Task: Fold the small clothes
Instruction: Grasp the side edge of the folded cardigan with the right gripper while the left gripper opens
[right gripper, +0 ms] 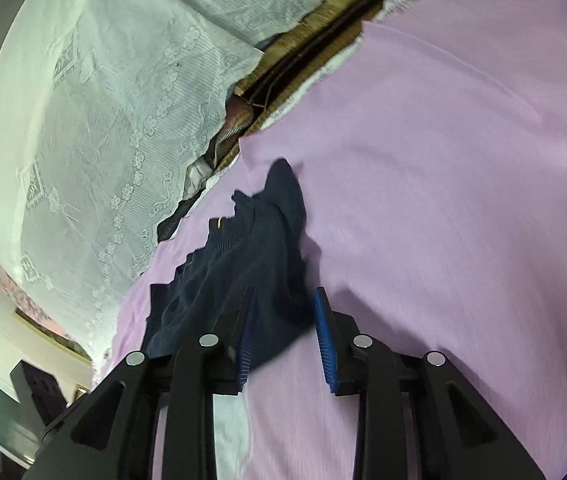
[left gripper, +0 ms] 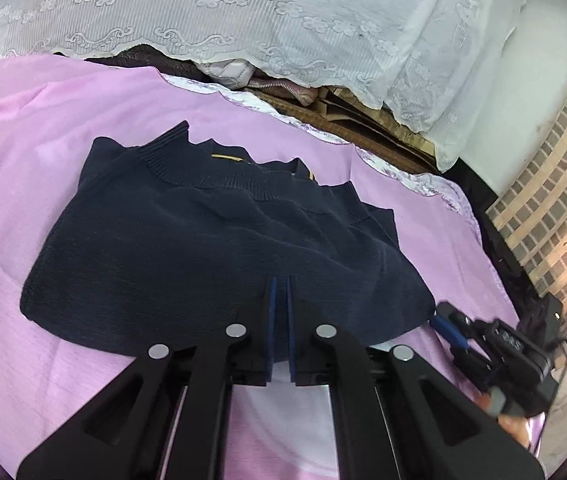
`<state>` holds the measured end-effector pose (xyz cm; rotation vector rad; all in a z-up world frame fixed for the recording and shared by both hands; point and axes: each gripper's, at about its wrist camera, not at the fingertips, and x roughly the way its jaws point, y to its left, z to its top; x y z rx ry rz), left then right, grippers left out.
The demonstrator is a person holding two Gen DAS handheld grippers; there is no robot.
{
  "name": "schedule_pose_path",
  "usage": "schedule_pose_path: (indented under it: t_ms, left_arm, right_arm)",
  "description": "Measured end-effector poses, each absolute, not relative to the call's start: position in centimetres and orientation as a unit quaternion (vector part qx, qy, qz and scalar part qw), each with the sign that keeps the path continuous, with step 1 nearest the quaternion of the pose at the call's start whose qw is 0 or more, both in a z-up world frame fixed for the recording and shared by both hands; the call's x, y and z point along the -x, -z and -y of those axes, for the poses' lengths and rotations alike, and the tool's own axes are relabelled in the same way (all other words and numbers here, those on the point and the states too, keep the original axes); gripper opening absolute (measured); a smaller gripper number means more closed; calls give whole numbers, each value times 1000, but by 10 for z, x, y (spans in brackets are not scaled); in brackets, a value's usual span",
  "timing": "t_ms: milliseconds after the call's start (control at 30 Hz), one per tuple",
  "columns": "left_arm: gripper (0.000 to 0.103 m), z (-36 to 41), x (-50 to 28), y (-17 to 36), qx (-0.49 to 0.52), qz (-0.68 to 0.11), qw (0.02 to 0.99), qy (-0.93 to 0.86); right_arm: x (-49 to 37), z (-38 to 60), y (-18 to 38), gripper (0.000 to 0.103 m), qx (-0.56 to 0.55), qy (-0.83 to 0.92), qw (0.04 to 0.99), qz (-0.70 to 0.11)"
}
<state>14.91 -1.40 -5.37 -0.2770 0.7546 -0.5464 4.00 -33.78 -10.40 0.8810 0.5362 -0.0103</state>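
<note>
A navy knit sweater (left gripper: 203, 240) lies folded on the pink sheet (left gripper: 43, 160), ribbed hem and collar at the far side. My left gripper (left gripper: 279, 284) is shut on the sweater's near folded edge, with fabric between its blue pads. My right gripper (left gripper: 447, 328) shows at the sweater's right corner in the left wrist view. In the right wrist view the right gripper (right gripper: 283, 300) is open, its blue pads standing either side of the sweater's (right gripper: 251, 256) near edge.
A white lace cover (left gripper: 283, 20) drapes over piled bedding behind the pink sheet. Brown woven matting (left gripper: 363, 128) shows in the gap between them. A brick-patterned wall (left gripper: 555, 208) stands at the right.
</note>
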Motion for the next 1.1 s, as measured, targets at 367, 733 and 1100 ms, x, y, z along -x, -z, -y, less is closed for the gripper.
schedule_pose_path:
  t_ms: [367, 733, 1100]
  left_arm:
    - [4, 9, -169, 62, 135, -369, 895, 211]
    - [10, 39, -199, 71, 81, -381, 902, 184]
    - [10, 53, -198, 78, 36, -378, 911, 160]
  right_arm:
    - [-47, 325, 108, 40, -406, 1, 864, -296]
    - [-88, 332, 112, 41, -441, 23, 845, -302]
    - [-122, 302, 103, 45, -375, 127, 879, -266]
